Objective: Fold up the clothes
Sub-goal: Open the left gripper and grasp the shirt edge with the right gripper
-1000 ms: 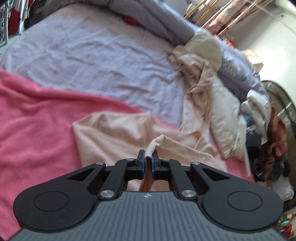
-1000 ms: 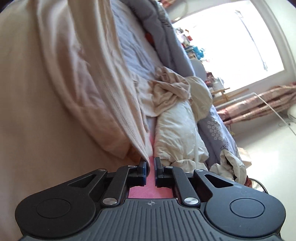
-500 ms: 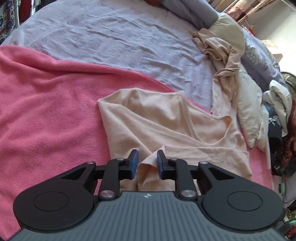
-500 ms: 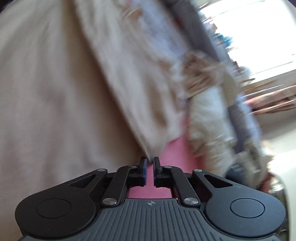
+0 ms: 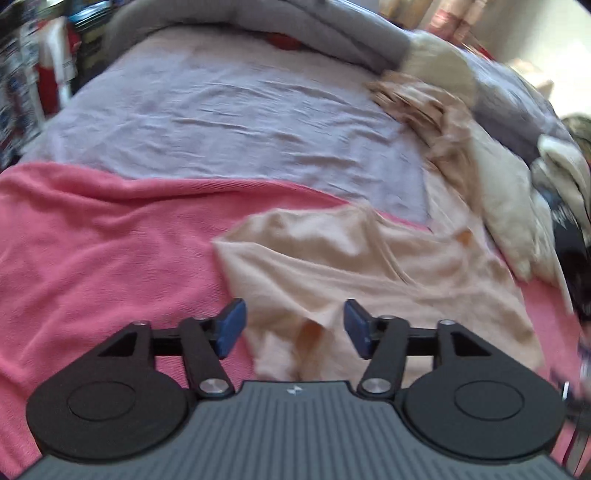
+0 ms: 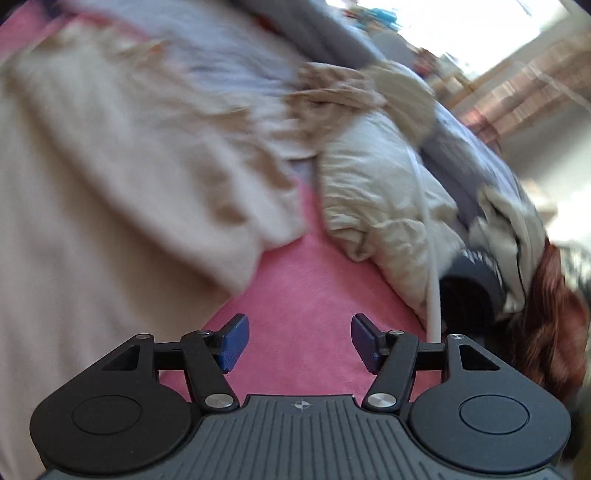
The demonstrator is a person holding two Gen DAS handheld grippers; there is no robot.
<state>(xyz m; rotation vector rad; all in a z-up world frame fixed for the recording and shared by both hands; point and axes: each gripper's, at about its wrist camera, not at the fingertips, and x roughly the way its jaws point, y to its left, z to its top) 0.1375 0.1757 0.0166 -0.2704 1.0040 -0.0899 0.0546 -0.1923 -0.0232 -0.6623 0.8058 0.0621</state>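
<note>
Both jaws had just been opening: the left gripper [image 5: 291, 328] stood wide over the peach top [image 5: 369, 269], released to lie spread on the pink blanket [image 5: 110, 240] for folding, while the right gripper [image 6: 300, 341] gaped empty beside it.

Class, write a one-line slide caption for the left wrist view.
Open left claw poised over the peach top lying on the pink blanket.

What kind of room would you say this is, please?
Most likely a bedroom: the work surface is a bed with a lilac sheet, a pink blanket and a grey duvet, with a peach top and a clothes pile on it.
</note>
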